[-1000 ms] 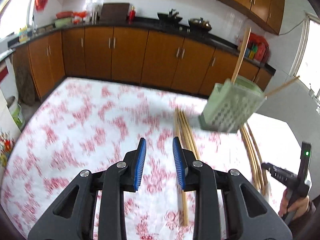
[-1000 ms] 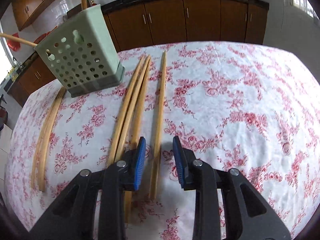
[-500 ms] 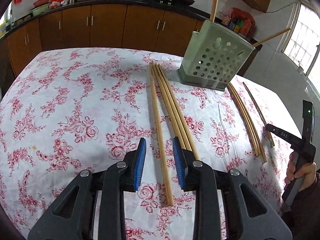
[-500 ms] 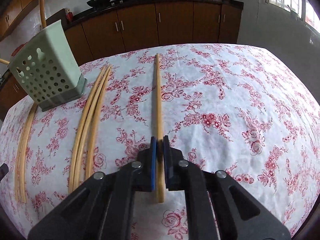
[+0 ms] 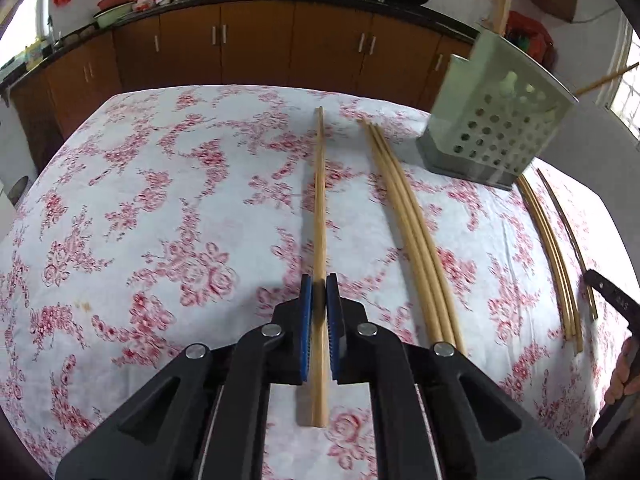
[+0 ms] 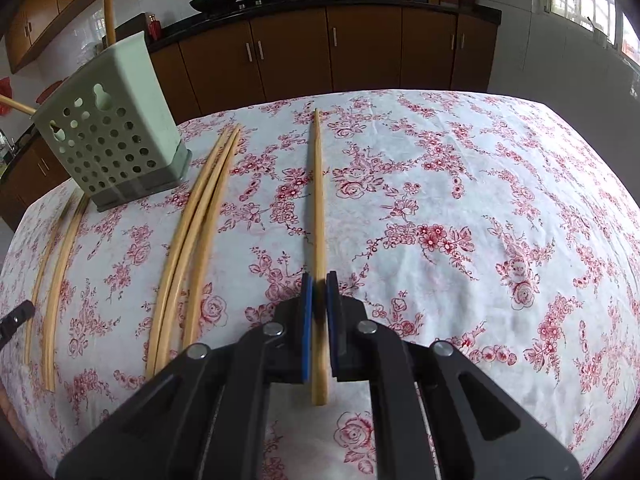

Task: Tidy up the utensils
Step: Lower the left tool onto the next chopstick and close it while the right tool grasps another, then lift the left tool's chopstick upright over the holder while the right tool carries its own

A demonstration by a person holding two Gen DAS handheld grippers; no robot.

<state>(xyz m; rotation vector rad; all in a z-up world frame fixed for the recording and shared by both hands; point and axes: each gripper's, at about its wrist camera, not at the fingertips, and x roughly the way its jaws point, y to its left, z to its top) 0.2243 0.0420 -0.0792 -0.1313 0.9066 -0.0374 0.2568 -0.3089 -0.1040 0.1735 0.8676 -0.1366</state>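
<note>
My left gripper (image 5: 319,284) is shut on a long wooden chopstick (image 5: 319,200) that reaches forward over the floral tablecloth. My right gripper (image 6: 318,282) is shut on a wooden chopstick (image 6: 317,192) in the same way. A pale green perforated utensil holder (image 5: 496,120) stands at the far right of the left wrist view and at the far left of the right wrist view (image 6: 112,132), with two chopsticks standing in it. A bundle of three chopsticks (image 5: 408,224) lies beside the held one, also seen in the right wrist view (image 6: 196,232).
More chopsticks (image 5: 552,248) lie past the holder near the table's edge, also in the right wrist view (image 6: 60,264). A person's hand with a black gripper handle (image 5: 616,320) is at the right edge. Brown kitchen cabinets (image 5: 256,48) stand behind the table.
My left gripper has shut on a chopstick; it was open half a second ago. My right gripper shut on its chopstick earlier and still holds it.
</note>
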